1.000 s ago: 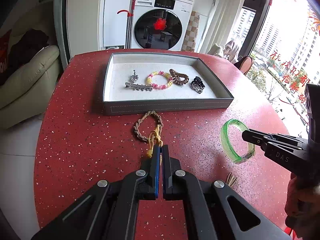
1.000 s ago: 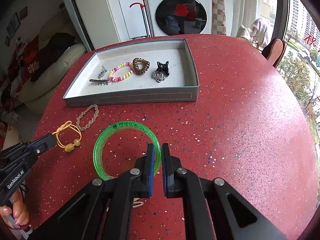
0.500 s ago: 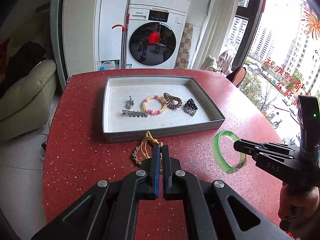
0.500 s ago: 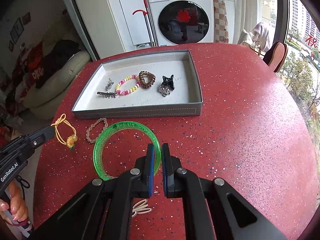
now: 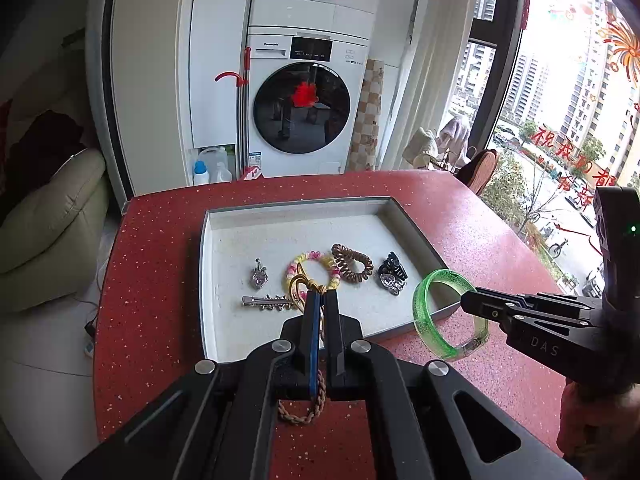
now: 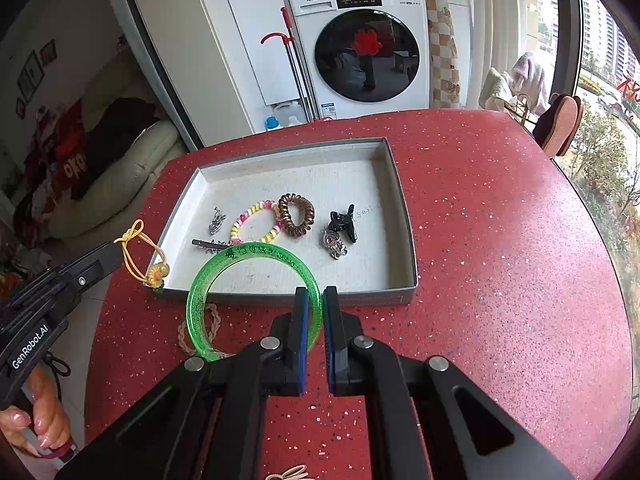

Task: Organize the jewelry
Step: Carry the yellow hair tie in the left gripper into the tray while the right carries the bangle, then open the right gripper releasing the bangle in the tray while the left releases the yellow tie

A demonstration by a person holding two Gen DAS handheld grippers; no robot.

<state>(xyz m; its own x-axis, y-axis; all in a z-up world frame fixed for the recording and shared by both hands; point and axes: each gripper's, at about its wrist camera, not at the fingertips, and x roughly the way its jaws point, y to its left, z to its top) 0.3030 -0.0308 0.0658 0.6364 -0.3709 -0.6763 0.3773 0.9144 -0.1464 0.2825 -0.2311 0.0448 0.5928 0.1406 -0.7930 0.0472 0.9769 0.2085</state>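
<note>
Both jaws pinching shut, the left gripper [image 5: 321, 300] is dangling a yellow cord bracelet [image 6: 141, 255] and the right gripper [image 6: 315, 300] is carrying a green bangle [image 6: 256, 276] over the tray [image 6: 404, 216], each risking snagging the jewelry already lying inside

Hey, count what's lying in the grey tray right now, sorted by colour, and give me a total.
Silver: 3 (heart charm, hair slide, jewelled clip)
Pink-and-yellow: 1 (bead bracelet)
Brown: 1 (spiral hair tie)
Black: 1 (hair clip)
Total in the tray: 6
</note>
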